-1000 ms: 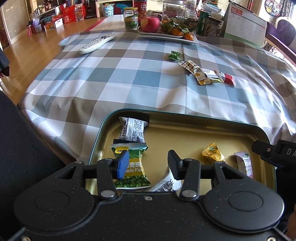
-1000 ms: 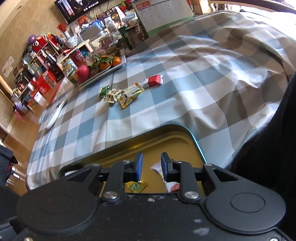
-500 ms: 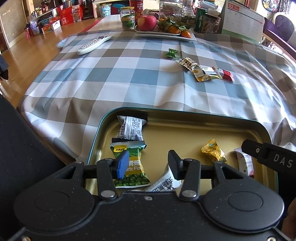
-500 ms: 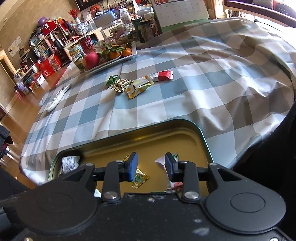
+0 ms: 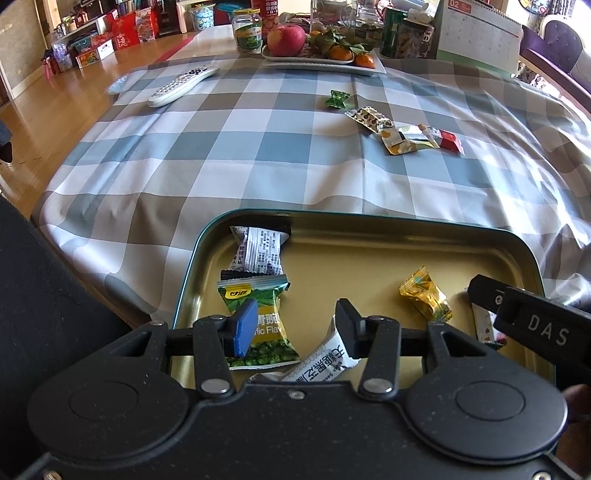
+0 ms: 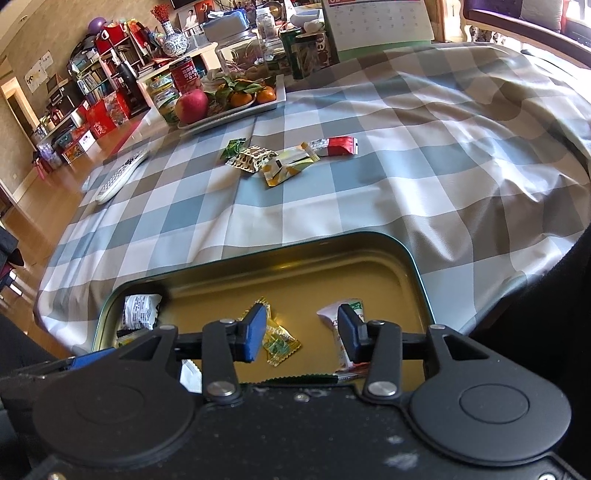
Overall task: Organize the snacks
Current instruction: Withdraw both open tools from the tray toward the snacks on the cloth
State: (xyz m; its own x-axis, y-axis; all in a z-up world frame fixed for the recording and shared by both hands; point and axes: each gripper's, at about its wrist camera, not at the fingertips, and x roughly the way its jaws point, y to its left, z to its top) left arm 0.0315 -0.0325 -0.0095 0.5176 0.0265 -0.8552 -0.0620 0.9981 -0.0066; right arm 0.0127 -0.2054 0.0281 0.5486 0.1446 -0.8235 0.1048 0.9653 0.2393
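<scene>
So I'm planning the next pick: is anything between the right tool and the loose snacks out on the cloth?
Nothing visible: beyond the tin's rim, only bare checked cloth lies before the loose snacks.

Both wrist cams, close, downward, sharing tin (image 5: 369,225)

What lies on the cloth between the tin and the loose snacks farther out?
Nothing: bare checked cloth separates the tin from the loose snacks, in both views.

remote control (image 5: 183,84), fruit plate (image 5: 317,64), desk calendar (image 5: 480,33)
</scene>
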